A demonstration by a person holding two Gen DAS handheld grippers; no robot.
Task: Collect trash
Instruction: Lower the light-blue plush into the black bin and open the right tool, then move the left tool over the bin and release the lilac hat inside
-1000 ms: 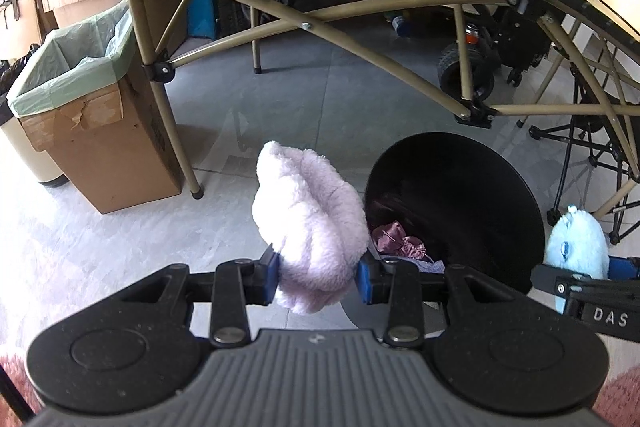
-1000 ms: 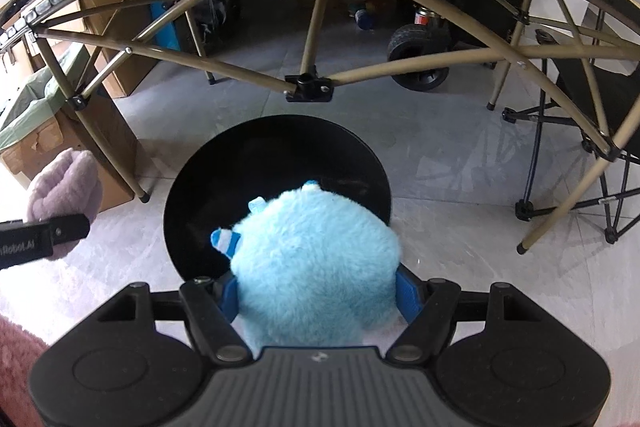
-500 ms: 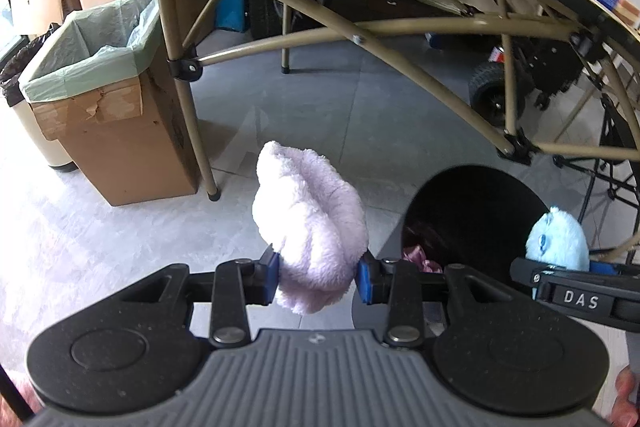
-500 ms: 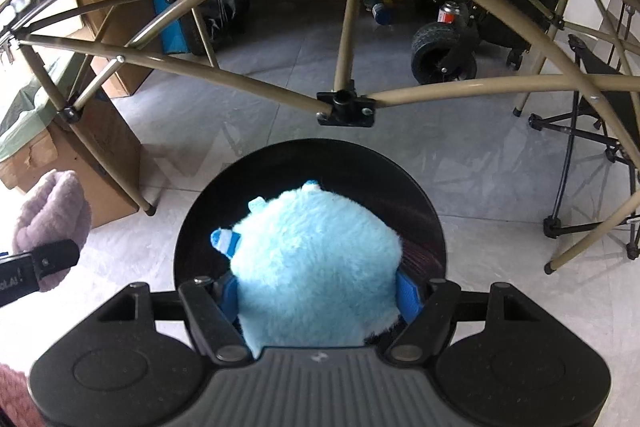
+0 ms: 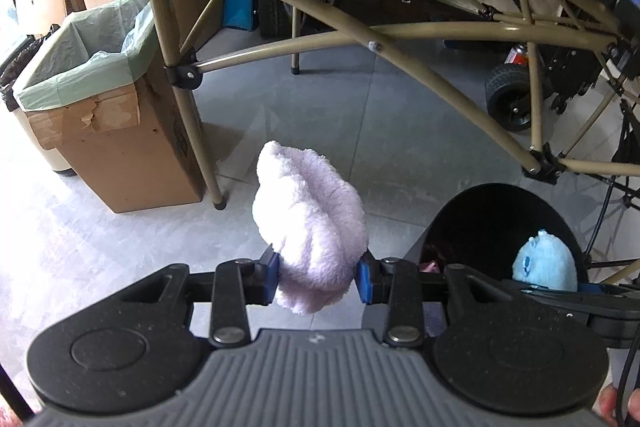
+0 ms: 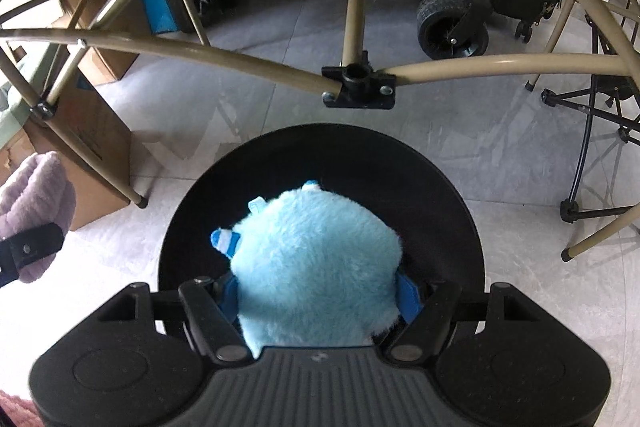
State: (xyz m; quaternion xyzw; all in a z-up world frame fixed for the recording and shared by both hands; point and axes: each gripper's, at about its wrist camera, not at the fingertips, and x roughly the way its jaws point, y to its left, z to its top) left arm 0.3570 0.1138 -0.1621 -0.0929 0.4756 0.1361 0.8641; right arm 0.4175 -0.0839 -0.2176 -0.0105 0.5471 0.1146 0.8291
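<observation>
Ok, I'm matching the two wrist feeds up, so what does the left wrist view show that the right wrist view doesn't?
Only the left wrist view shows the open top of the cardboard box with its green liner, and something pink low inside the black bin, behind the left gripper shut on the lilac plush.

Only the right wrist view shows the right gripper closed on the blue plush directly over the bin.

Both show the bin, both plushes, the tan frame and the black wheel.

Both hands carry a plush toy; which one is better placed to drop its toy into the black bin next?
Right. The right gripper holds the blue plush directly over the black bin, while the left gripper holds the lilac plush over bare floor beside it.
</observation>
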